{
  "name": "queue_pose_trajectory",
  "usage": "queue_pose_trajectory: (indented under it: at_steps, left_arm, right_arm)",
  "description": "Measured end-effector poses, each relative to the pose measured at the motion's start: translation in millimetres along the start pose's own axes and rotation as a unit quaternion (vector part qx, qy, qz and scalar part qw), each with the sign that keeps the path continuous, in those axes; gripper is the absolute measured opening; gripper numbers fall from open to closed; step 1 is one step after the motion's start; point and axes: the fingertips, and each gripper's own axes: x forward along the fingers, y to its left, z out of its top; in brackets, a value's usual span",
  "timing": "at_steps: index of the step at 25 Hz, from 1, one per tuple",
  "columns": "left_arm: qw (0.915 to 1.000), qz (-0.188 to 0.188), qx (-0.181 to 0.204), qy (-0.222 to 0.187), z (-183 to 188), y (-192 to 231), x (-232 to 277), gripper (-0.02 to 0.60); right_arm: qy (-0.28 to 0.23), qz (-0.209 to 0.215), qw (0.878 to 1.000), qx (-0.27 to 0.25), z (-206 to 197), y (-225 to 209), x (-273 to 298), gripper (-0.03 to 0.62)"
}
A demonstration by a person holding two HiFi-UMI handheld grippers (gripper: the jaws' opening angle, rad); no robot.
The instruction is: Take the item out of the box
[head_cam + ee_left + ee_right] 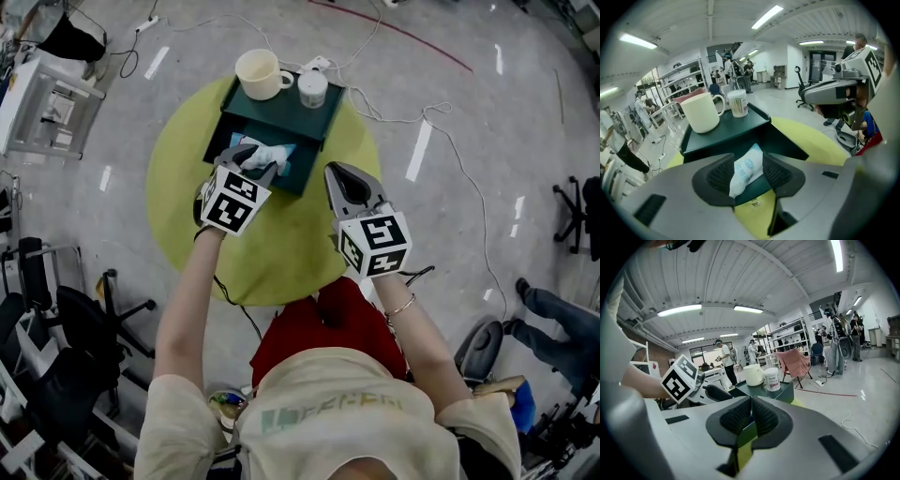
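Observation:
A dark green box (281, 111) stands on the round yellow-green table (281, 253), and its drawer (302, 175) is pulled out toward me. A white and blue packet (273, 152) lies in the drawer. My left gripper (255, 161) points down into the drawer. In the left gripper view the packet (749, 161) sits between the spread jaws of the left gripper (746, 174), and the pads do not press on it. My right gripper (343, 174) hovers over the table to the right of the drawer. It (751, 416) is shut, with nothing in it.
A cream mug (260, 73) and a small white tub (312, 88) stand on top of the box. Cables (450, 141) trail over the floor behind the table. Office chairs (56, 375) crowd the left, a white rack (47, 103) stands far left, and someone's legs (558, 319) show at the right.

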Motion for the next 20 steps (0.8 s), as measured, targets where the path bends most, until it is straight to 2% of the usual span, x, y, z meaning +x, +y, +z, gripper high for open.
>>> queue_pose_trajectory:
  at_steps: [4,10,20]
  left_arm:
    - [0.9988,-0.019,0.035,0.029,-3.4,-2.4,7.0,0.196]
    - [0.9964,-0.047,0.049,0.052,-8.7,-2.3,12.0,0.207]
    - [0.9848,-0.073,0.126,0.095,-9.8,-3.7,27.6,0.212]
  right_arm:
    - [0.004,0.0,1.0,0.001,-1.1,-0.4,2.8,0.037]
    - [0.012,0.0,1.0,0.001,-5.9,0.5,6.1,0.037]
    - [0.023,-0.008,1.0,0.0,-10.0,-9.1,10.0,0.037]
